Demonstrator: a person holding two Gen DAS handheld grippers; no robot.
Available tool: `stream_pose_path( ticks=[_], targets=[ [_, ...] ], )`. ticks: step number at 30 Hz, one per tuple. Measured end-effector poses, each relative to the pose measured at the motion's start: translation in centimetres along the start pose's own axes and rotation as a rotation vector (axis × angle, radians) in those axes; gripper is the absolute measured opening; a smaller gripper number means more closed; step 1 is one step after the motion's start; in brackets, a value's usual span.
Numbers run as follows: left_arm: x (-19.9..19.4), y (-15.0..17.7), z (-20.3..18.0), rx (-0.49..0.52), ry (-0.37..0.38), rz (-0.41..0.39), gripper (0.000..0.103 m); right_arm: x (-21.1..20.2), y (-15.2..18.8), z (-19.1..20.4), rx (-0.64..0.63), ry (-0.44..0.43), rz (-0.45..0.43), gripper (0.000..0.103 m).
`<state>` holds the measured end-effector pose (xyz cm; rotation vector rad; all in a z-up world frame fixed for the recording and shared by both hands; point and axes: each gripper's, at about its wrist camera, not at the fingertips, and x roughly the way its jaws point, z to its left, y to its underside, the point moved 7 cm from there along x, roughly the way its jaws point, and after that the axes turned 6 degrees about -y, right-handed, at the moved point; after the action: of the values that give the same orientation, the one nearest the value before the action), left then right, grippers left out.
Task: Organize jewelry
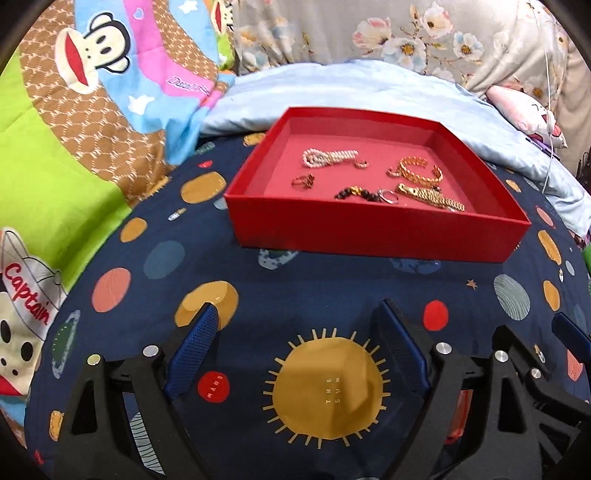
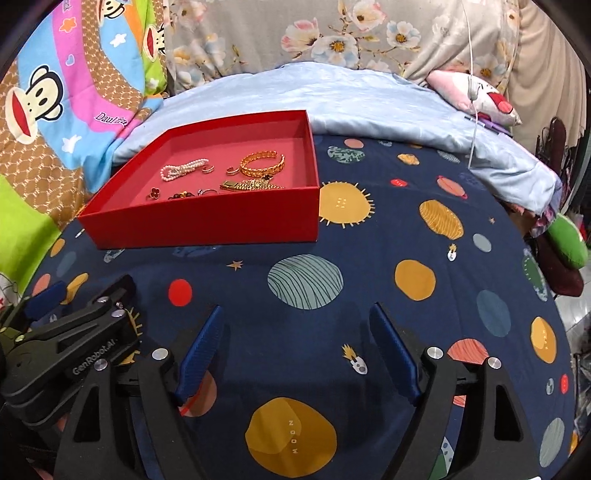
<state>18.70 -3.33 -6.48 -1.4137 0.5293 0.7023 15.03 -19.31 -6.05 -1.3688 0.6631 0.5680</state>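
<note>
A shallow red box stands on the navy planet-print sheet. Inside lie a pearl bracelet, a gold chain bangle, a gold watch band, a dark bead string, a flower ring and small rings. My left gripper is open and empty, in front of the box. My right gripper is open and empty, to the right of the left gripper and right of the box. The left gripper also shows in the right wrist view.
A light blue pillow lies behind the box. A cartoon monkey quilt is at the left. A floral curtain hangs behind. A white cable hangs at the right by a pink plush toy. The bed edge drops off at the right.
</note>
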Motion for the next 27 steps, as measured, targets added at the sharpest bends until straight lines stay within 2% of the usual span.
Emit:
stream_pose_path(
  ticks=[10, 27],
  targets=[
    [-1.0, -0.3, 1.0, -0.044, -0.040, -0.049, 0.085, -1.3, -0.4, 0.8, -0.061, 0.031, -0.067, 0.080],
    [-1.4, -0.5, 1.1, -0.041, -0.044, -0.066, 0.085, -1.3, -0.6, 0.7, -0.052, 0.022, -0.072, 0.080]
  ],
)
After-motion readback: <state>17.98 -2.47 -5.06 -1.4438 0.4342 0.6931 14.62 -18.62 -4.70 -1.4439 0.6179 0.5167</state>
